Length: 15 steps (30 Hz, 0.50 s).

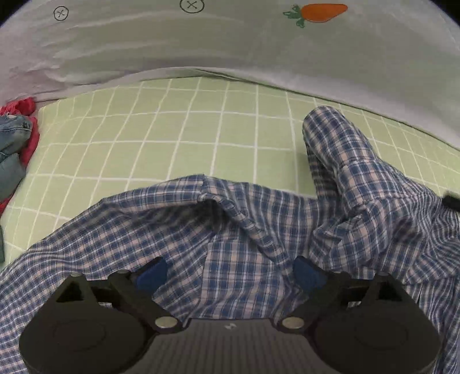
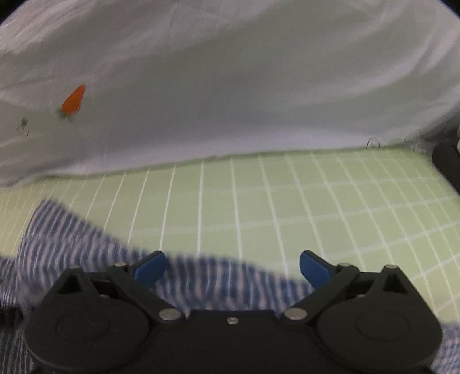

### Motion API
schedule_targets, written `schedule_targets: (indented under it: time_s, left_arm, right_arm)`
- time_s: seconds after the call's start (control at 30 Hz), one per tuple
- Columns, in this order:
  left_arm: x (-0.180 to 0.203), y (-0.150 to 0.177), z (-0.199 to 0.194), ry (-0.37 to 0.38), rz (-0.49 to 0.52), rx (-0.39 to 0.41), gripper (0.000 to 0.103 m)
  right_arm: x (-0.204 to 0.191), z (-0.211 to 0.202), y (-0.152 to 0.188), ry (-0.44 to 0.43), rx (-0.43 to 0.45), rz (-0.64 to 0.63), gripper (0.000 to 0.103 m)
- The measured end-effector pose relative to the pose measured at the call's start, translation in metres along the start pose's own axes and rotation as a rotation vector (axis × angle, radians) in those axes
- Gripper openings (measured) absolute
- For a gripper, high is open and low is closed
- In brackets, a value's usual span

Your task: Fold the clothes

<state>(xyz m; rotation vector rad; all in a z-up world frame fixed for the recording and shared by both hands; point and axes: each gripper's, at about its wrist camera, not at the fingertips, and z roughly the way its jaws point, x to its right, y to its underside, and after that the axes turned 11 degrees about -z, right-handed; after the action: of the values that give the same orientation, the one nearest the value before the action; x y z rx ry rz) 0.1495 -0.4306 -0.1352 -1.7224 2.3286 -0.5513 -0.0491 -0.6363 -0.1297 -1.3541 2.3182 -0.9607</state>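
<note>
A blue and white plaid shirt [image 1: 244, 230] lies rumpled on a green checked sheet [image 1: 172, 135], one sleeve [image 1: 330, 149] reaching up at the right. My left gripper [image 1: 230, 272] is open just above the shirt's middle, blue pads [image 1: 152, 272] wide apart with cloth between them. In the blurred right wrist view the shirt [image 2: 86, 253] fills the lower left. My right gripper [image 2: 233, 270] is open over the shirt's edge and holds nothing.
A white quilt with a carrot print [image 1: 322, 13] lies along the far side and also shows in the right wrist view [image 2: 230, 86]. A pile of red and denim clothes [image 1: 14, 138] sits at the left edge. A dark object [image 2: 448, 164] stands at the right.
</note>
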Motion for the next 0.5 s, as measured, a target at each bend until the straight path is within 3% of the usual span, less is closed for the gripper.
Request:
schedule_targets:
  time_s: [0.1, 0.27, 0.5]
  left_arm:
    - [0.0, -0.001, 0.001, 0.0, 0.006, -0.002, 0.097]
    - [-0.004, -0.001, 0.0, 0.002, 0.01, -0.013, 0.099]
    - [-0.013, 0.0, 0.004, 0.005, 0.013, -0.032, 0.103]
  right_arm:
    - [-0.003, 0.011, -0.016, 0.019, 0.012, -0.031, 0.103]
    - [-0.018, 0.042, -0.018, -0.034, -0.076, -0.127, 0.103]
    - [-0.034, 0.003, 0.016, -0.042, -0.085, -0.186, 0.103]
